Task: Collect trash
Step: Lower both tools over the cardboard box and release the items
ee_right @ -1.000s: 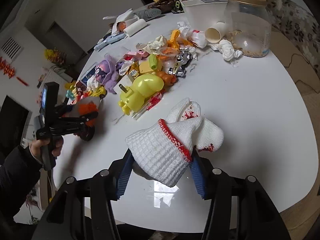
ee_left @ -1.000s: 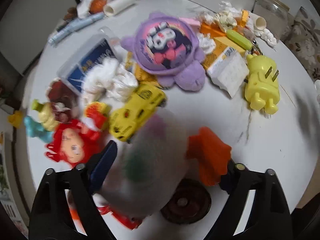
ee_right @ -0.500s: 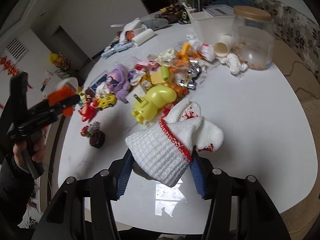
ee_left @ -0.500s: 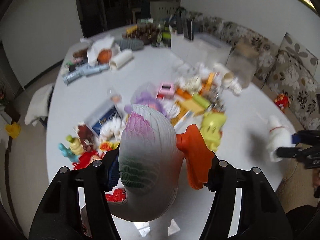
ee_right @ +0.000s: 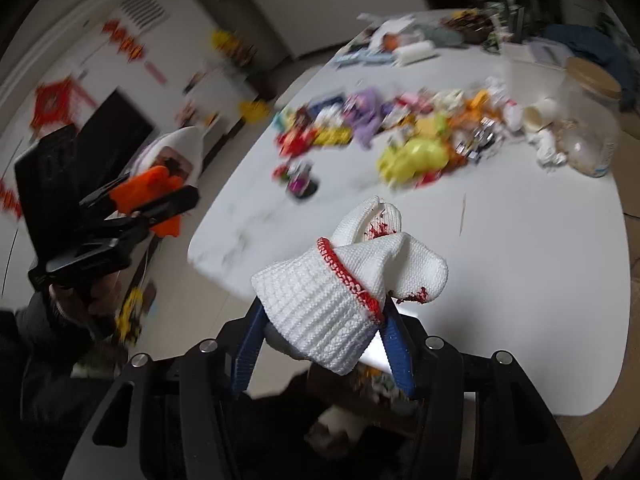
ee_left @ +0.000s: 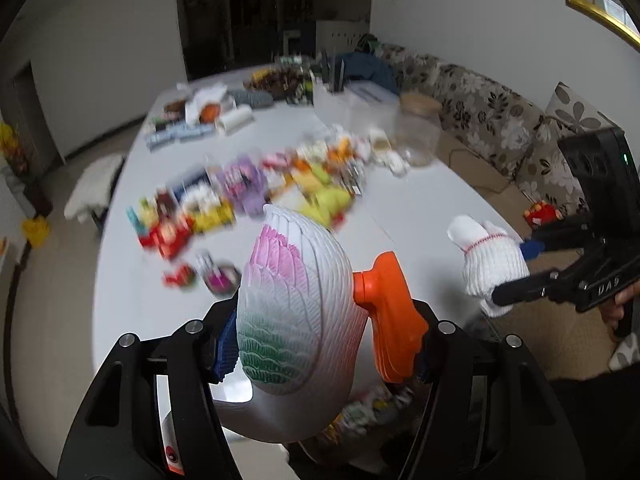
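White plastic toy bird with orange feet sits pinched between the left gripper jaws, raised above the near edge of the cluttered white table, while the right gripper clamps a white knitted glove with red trim.

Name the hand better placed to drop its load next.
Right, narrowly: the right tongs grip the glove with the litter heap in plain sight below. The left tongs have just been closing on a bulky bird toy that hides what lies beneath.
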{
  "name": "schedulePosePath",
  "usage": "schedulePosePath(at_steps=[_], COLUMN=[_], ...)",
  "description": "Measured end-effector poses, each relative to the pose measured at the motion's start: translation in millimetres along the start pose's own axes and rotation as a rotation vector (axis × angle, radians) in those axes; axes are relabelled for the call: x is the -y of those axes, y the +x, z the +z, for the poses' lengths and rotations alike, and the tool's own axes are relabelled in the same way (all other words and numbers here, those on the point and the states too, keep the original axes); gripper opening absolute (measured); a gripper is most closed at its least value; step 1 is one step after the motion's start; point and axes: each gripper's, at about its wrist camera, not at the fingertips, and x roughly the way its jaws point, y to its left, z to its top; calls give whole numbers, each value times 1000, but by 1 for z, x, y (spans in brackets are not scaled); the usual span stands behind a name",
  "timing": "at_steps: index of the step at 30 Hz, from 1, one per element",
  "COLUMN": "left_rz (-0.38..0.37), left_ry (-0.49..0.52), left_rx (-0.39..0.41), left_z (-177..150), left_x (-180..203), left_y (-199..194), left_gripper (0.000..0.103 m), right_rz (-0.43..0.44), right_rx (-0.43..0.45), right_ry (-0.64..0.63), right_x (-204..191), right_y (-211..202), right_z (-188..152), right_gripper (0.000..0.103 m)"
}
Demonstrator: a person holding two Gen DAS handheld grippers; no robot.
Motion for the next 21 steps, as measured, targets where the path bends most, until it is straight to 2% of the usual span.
schedulePosePath(at_steps=[4, 7, 8, 9, 10, 13, 16, 21], left_rz=[-50, -73, -70, -73, -54, -29, -23, 17], left_ry=[-85, -109, -107, -104, -103, -119, -176, -231], left_rx=[-104, -195, -239, -269, -286, -364, -388, -291], left_z=[-49, -84, -98, -108, -119, -142, -149, -125], left_x=[23, 37, 41, 43, 43, 38, 24, -10], left_y=[12, 33, 45, 54, 62, 84, 86, 65], left_gripper=[62, 63, 65, 76, 80, 82, 82, 82], right_rz=[39, 41, 21, 10, -20, -70, -57, -86], right_rx=[-166, -287, -317, -343, -375, -434, -394, -214], right_ry=[-67, -94, -110, -121, -141, -155, -164, -129], right_x=[5, 11, 14, 16, 20, 28, 25, 35], right_y=[23, 54, 67, 78, 94, 113, 95, 67], right_z=[-35, -59, -67, -72, -79, -89, -81, -29], right_gripper=[55, 60, 68, 71, 71, 71, 71, 80])
